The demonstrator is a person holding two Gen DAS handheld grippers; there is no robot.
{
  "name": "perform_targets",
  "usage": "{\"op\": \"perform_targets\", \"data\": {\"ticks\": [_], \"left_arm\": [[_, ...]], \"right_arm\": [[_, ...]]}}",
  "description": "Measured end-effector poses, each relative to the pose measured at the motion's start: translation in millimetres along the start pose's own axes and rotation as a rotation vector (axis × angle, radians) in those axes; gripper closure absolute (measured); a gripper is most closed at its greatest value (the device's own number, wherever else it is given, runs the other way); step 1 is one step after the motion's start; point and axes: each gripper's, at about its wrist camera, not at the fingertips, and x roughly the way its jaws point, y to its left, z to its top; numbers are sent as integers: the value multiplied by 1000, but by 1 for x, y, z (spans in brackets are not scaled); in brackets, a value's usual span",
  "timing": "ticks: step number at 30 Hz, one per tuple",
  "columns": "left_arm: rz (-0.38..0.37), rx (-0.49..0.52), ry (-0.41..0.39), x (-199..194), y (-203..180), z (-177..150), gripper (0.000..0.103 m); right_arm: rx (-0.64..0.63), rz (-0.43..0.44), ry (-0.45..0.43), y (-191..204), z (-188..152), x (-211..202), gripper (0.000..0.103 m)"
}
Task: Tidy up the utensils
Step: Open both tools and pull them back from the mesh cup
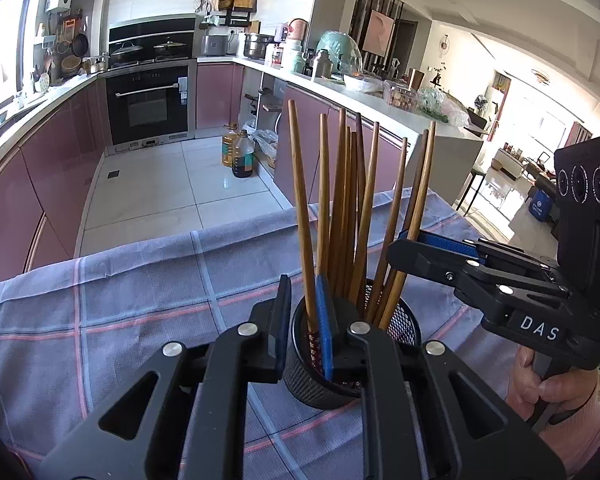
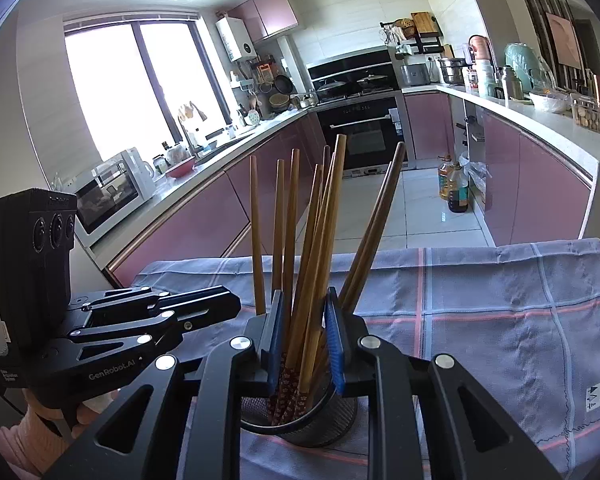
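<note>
Drop-off step: both sets of chopsticks (image 1: 340, 208) sat in mesh holder (image 1: 320, 384). Left hand-held gripper (image 1: 304, 320) released, one stick loose between jaws; right hand-held gripper (image 2: 304, 336) slackened around its bundle. Next, probably: lift both clear without tipping holder.

My own fingers (image 1: 324, 328) hide the chopsticks' (image 1: 340, 200) lower ends inside the mesh cup (image 1: 404, 328); its base stays behind my right gripper (image 2: 306, 336)

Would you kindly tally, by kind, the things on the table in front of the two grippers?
Chopsticks: about 10 (they overlap, so one may be hidden)
Black mesh holder: 1
Checked cloth: 1
Total: about 12
</note>
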Motion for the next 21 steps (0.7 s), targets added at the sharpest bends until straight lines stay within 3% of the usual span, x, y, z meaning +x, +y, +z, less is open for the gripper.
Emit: {"op": "perform_targets", "data": {"ticks": [14,21], "left_arm": [[15,-38,-81,-31,15,-23,65],[83,-45,-159,-59,20,-40,40]], "right_arm": [[-76,-91,-109,13,5,-27,74],[-177,-88,-152,37,-10,-44,44]]}}
